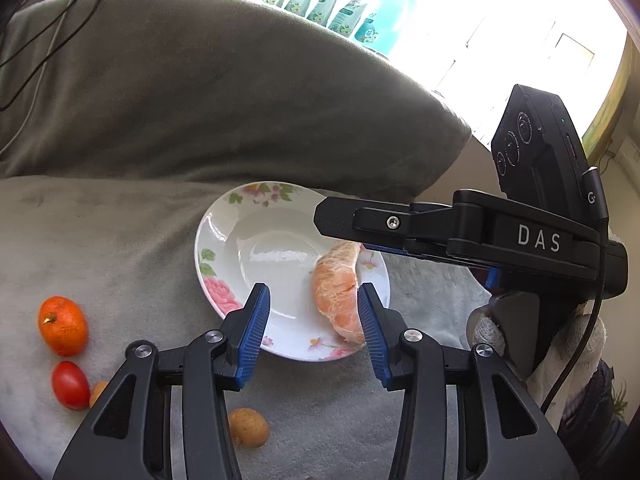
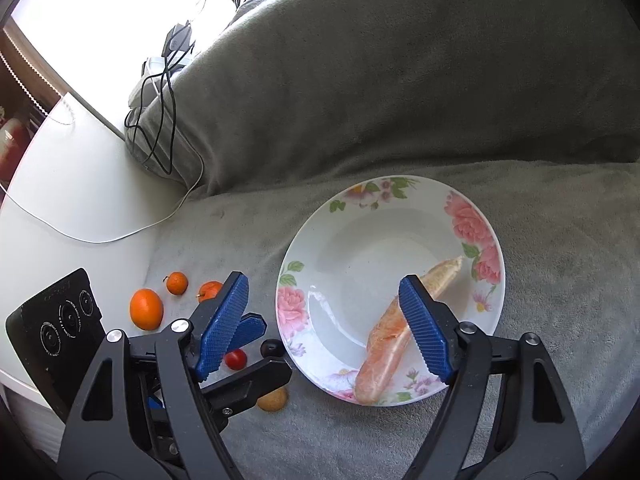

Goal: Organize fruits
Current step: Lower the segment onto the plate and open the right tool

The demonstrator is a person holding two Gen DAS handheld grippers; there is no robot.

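In the right wrist view, the right gripper (image 2: 324,322) fills the bottom of the frame with its blue pads (image 2: 222,322) spread wide and nothing pinched between them. Its right pad sits over the peeled citrus segment (image 2: 394,338), which lies loose on the lower right of the floral plate (image 2: 320,320), reaching from the rim toward the flowered edge. Left of the plate, on the grey blanket (image 2: 560,280), lie a cherry tomato (image 2: 235,359), a dark round fruit (image 2: 272,347) and a brown fruit (image 2: 273,399); farther left, three small oranges (image 2: 146,308) sit near the blanket's edge.

In the left wrist view, the left gripper (image 1: 314,322) stands at the bottom centre, its jaws partly apart and gripping nothing, over the near rim of the plate. The segment rests just by its right pad. Beyond, at right, the right gripper reaches in over the plate, held by a gloved hand (image 1: 560,344). A grey cushion (image 1: 200,100) rises behind.
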